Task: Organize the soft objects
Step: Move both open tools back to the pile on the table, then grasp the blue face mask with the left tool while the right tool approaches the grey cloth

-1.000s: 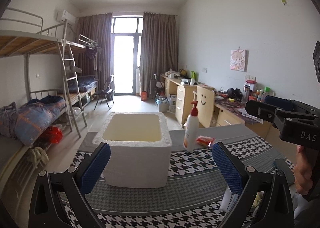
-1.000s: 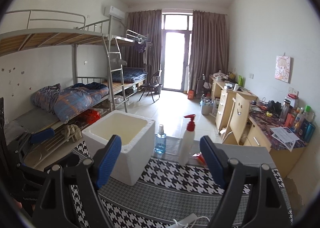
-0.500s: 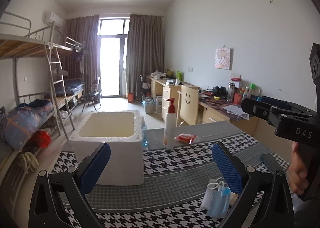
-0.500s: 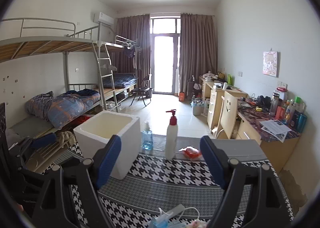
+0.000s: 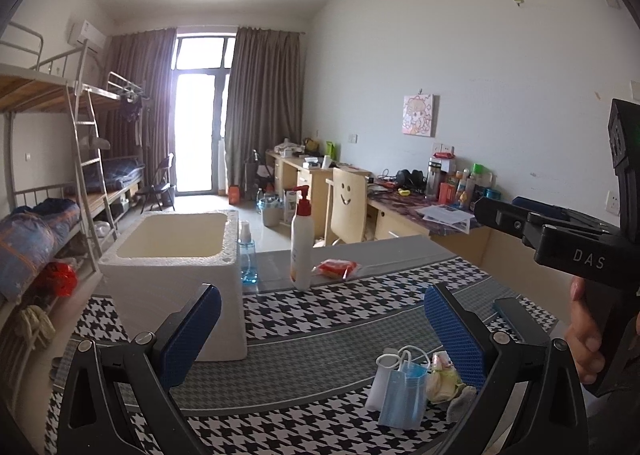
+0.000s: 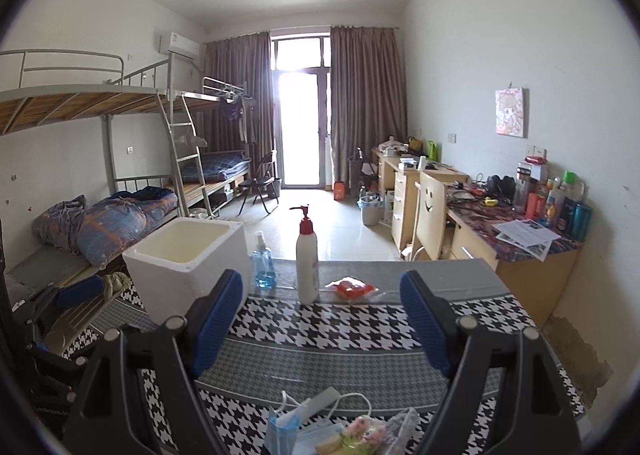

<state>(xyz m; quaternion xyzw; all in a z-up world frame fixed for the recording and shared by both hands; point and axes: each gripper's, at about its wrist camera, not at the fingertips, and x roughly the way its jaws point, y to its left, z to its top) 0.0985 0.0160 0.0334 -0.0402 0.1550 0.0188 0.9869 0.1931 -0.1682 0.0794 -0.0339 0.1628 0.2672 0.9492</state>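
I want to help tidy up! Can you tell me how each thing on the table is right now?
Foam box: open, no lid, upright.
Pump bottle: upright, capped.
Spray bottle: upright, partly filled with blue liquid.
Red packet: lying flat.
Face masks: piled loosely on the table.
Left gripper: fingers open, empty.
Right gripper: fingers open, empty.

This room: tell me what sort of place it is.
Most likely a shared dormitory room. Metal bunk beds with a ladder line one wall, a row of cluttered study desks lines the other, and a curtained balcony door closes the far end.
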